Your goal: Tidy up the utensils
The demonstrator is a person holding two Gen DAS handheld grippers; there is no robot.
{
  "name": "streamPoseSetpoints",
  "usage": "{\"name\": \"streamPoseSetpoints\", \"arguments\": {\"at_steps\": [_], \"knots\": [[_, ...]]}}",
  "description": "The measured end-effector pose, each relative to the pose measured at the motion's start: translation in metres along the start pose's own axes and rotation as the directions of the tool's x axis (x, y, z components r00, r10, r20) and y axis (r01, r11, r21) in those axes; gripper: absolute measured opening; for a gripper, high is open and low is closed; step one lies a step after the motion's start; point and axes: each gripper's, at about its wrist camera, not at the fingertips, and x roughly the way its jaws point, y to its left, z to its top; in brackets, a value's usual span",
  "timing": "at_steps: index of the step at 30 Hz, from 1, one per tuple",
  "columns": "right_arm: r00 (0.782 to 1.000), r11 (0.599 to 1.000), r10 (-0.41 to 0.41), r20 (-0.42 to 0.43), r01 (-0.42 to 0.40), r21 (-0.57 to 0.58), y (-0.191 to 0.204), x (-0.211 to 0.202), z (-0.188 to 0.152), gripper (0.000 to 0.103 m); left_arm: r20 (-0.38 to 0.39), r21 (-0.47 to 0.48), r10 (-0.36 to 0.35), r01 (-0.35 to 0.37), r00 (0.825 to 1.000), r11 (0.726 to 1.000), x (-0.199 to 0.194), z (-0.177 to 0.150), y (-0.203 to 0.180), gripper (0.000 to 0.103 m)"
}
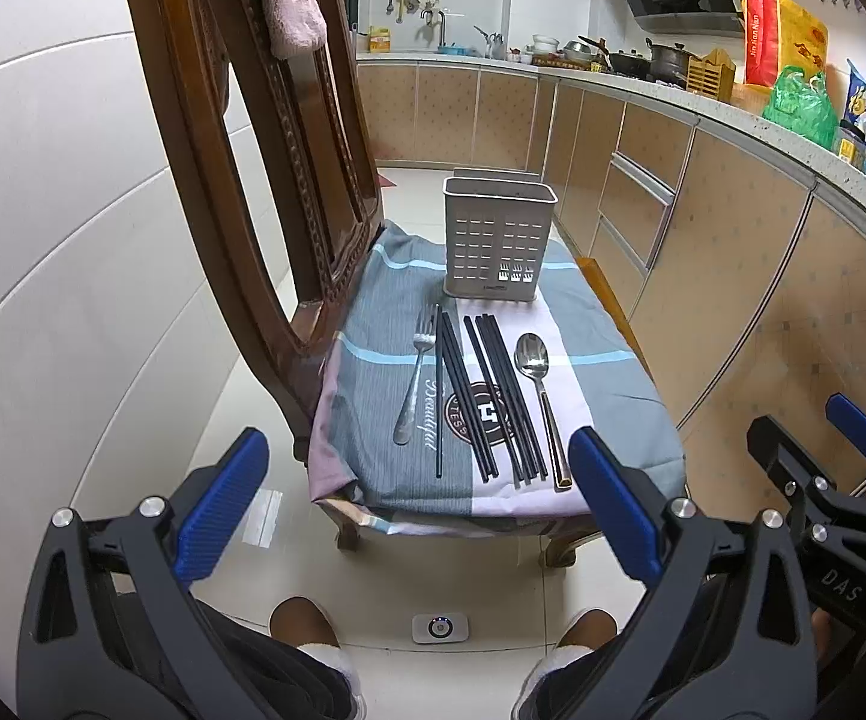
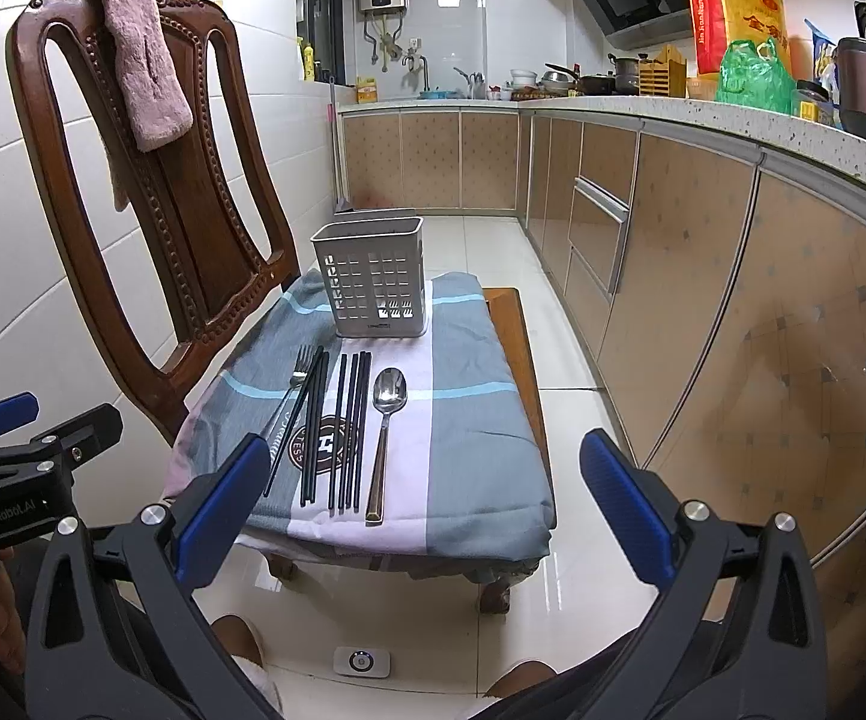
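Note:
A fork [image 1: 416, 371] [image 2: 296, 373], several black chopsticks [image 1: 481, 396] [image 2: 342, 426] and a spoon [image 1: 538, 381] [image 2: 386, 420] lie side by side on a cloth-covered chair seat [image 1: 607, 414] [image 2: 469, 420]. A grey perforated utensil holder [image 1: 497, 239] [image 2: 372, 276] stands upright behind them. My left gripper [image 1: 417, 504] is open and empty, held in front of the seat's near edge. My right gripper [image 2: 423, 498] is open and empty, also short of the seat; it shows at the right of the left wrist view [image 1: 817, 438].
The wooden chair back [image 1: 264, 150] [image 2: 150, 204] rises on the left with a pink towel [image 2: 138, 54] draped over it. Kitchen cabinets [image 1: 703, 252] [image 2: 703, 276] line the right side. A small white device [image 1: 440, 627] [image 2: 362, 661] lies on the tiled floor between the person's feet.

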Motion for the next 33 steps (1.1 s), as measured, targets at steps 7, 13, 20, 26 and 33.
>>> {"name": "streamPoseSetpoints", "arguments": {"at_steps": [7, 13, 20, 26, 33], "knots": [[1.0, 1.0, 0.001, -0.004, -0.001, 0.003, -0.001, 0.001, -0.001, 0.1, -0.006, 0.004, -0.001, 0.001, 1.0, 1.0, 0.0, -0.001, -0.002, 0.099], [1.0, 1.0, 0.003, -0.008, -0.003, 0.001, -0.001, 0.002, -0.002, 0.1, -0.014, 0.006, -0.004, 0.005, 1.0, 1.0, 0.003, 0.0, -0.002, 0.099], [1.0, 1.0, 0.002, -0.012, -0.002, 0.003, -0.001, 0.005, -0.004, 0.1, -0.02, 0.011, -0.006, 0.006, 1.0, 1.0, 0.005, 0.001, -0.004, 0.099], [1.0, 1.0, 0.001, -0.018, -0.001, 0.001, -0.001, 0.008, -0.006, 0.1, -0.024, 0.017, -0.007, 0.007, 1.0, 1.0, 0.006, 0.001, -0.005, 0.099], [1.0, 1.0, 0.0, -0.028, 0.0, 0.003, -0.004, 0.012, -0.009, 0.1, -0.029, 0.02, -0.006, 0.006, 1.0, 1.0, 0.01, 0.0, -0.005, 0.099]]}}
